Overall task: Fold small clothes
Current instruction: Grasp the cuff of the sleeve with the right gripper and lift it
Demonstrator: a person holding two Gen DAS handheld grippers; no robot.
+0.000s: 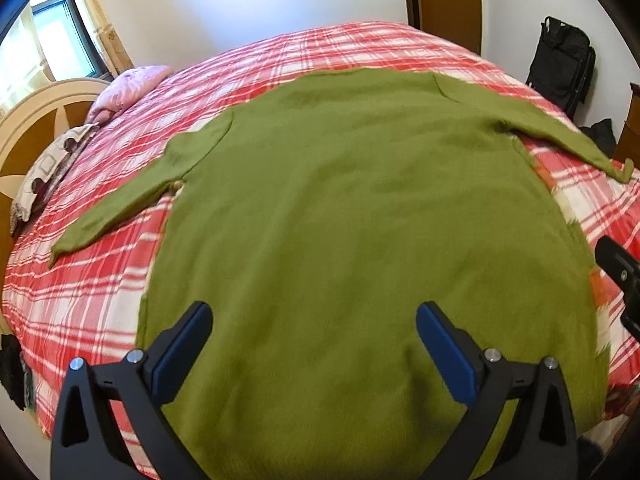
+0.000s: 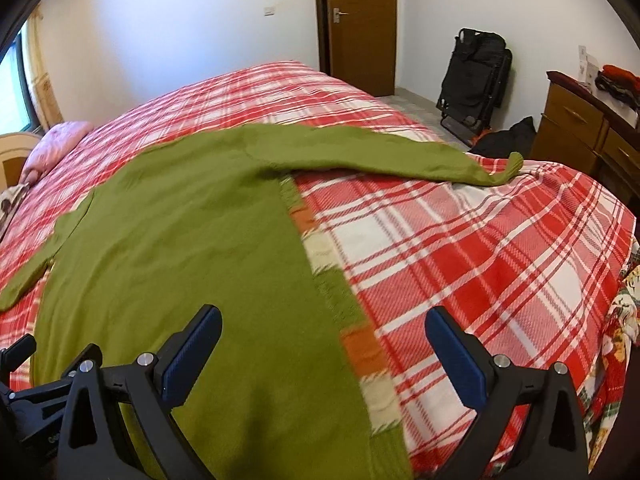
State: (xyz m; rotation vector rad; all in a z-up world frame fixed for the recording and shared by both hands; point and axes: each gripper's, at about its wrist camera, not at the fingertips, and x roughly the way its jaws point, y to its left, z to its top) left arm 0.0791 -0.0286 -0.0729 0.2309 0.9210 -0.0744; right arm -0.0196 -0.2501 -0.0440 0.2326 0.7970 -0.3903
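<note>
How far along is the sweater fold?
Done: the green sweater lies spread flat on the plaid bedspread, both sleeves out. In hand: nothing; the left gripper and right gripper hover open above its hem end. Left: every fold.

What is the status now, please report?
Left gripper open, right gripper open, both empty. Green sweater flat on plaid bedspread, sleeves spread, unfolded. Nothing in the way.

Bedroom surroundings, away from the folding.

A red plaid blanket point(image 2: 460, 248) covers the bed; a pink pillow point(image 1: 132, 84) lies far left by the cream headboard point(image 1: 36, 120). A brown door point(image 2: 360, 20) stands far, a black folded chair point(image 2: 476, 76) and wooden dresser point(image 2: 580, 128) right.
</note>
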